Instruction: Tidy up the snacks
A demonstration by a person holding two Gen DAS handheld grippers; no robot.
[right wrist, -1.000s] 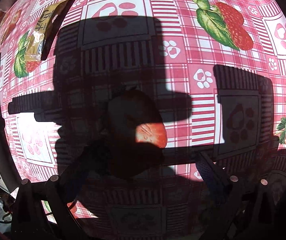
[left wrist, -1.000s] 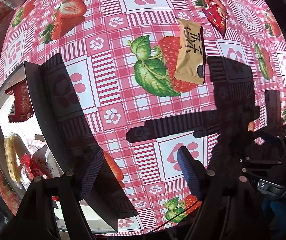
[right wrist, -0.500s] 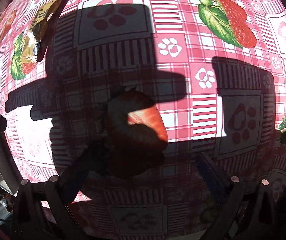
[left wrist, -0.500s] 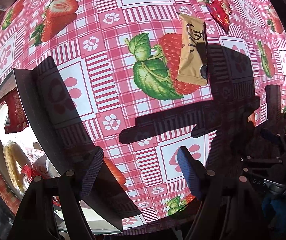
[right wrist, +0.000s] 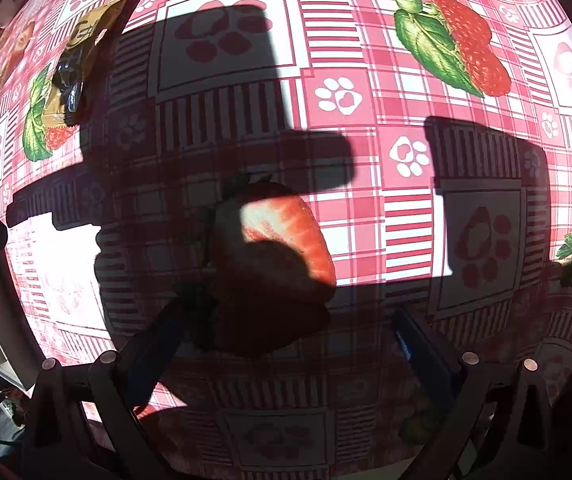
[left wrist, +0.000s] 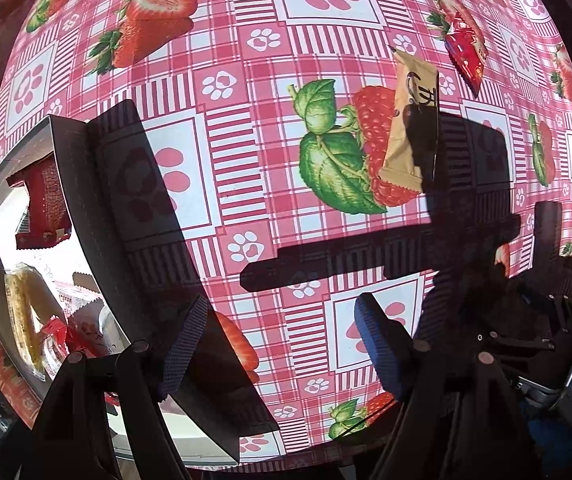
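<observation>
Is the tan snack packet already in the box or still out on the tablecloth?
Out. The tan packet lies flat on the tablecloth, apart from the box.

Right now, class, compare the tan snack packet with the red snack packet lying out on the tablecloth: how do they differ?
1. Colour: the tan packet is beige with dark script; the red packet is glossy red.
2. Light: a gripper shadow crosses the tan packet's right side, while the red packet lies fully in sun.
3. Position: the tan packet partly covers a printed strawberry; the red packet lies farther from the left gripper.

Both are sealed with crimped ends and lie flat outside the tray.
</observation>
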